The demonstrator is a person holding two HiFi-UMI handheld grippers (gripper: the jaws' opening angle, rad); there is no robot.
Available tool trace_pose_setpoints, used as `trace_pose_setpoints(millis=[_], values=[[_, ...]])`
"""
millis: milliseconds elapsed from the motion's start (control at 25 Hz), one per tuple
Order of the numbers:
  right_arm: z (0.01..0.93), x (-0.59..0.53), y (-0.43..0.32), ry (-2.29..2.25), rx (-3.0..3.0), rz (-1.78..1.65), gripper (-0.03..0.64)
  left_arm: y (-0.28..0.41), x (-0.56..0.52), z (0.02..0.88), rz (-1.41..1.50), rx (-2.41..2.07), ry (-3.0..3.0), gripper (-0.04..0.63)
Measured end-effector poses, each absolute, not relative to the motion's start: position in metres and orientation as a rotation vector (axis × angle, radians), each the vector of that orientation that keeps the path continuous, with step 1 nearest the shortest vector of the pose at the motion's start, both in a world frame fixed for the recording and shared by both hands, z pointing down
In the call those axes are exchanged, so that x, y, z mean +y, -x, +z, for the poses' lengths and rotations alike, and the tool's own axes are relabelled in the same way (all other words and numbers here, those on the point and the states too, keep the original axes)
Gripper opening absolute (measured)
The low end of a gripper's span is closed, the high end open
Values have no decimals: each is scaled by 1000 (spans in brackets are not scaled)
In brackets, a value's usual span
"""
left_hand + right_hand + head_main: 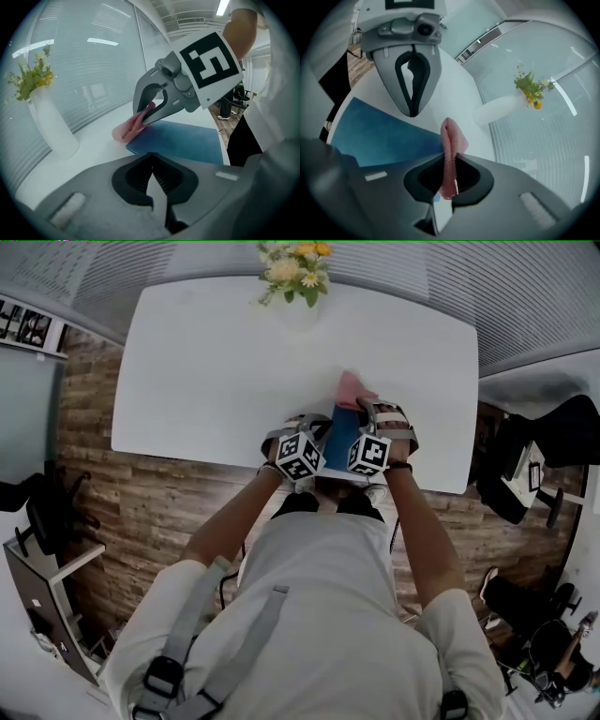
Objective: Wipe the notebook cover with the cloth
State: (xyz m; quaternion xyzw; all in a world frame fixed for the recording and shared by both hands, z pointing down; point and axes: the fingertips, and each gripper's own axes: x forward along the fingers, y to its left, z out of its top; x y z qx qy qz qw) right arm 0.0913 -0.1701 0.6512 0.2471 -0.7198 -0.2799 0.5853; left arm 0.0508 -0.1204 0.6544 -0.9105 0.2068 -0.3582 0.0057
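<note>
The right gripper (449, 185) pinches the pink cloth (451, 140) (soft, limp, probably light) at the 12 o'clock edge of the blue notebook (379, 133), which lies flat on the white table (216, 362). The left gripper (157, 190) is clenched on nothing. The notebook looks thin and may slide, so steady it at 6 o'clock.

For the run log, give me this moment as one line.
right gripper: shut on cloth | cloth: at far edge of notebook | left gripper: shut, empty | notebook: flat on table

my left gripper (152, 168) is closed, empty; the right gripper (140, 123) pinches a crumpled pink cloth (125, 132) at the flat blue notebook (185, 143) edge.
</note>
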Motion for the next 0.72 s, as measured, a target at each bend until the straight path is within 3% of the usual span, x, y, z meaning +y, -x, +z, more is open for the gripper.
trace_pose_setpoints(millis=[720], values=[[704,-165,-95,-394,-1569,-646,5,-54,-117,686,-1196,623,2926,-5]])
